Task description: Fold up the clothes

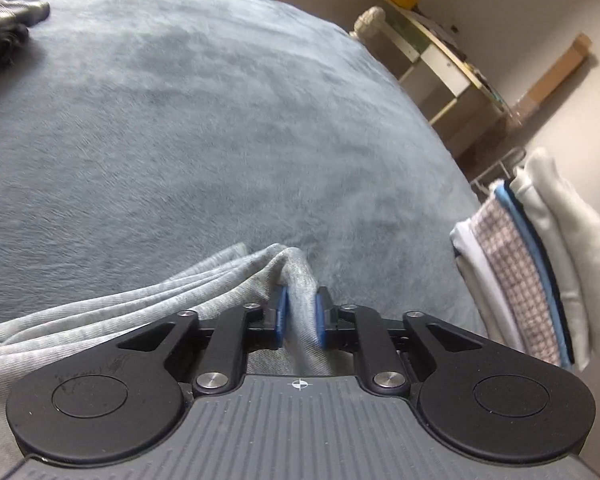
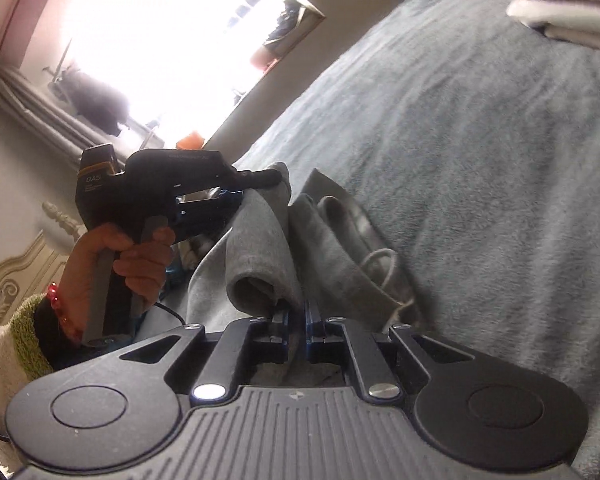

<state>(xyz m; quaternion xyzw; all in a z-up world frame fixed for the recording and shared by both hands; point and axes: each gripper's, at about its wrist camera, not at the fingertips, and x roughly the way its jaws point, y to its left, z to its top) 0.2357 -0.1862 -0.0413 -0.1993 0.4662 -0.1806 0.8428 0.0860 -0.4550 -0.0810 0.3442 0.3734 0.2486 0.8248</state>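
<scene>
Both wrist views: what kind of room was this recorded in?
Most likely a bedroom at home: a plush grey bed cover fills both views, a stack of folded clothes sits at its edge, and a bright window lights a carved headboard.

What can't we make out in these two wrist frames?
- Grey garment: type unclear; left wrist view cuts it at the edge, left gripper covers part.
- Window, right wrist: overexposed.
- Dark item far on the bed: cropped, blurred.
</scene>
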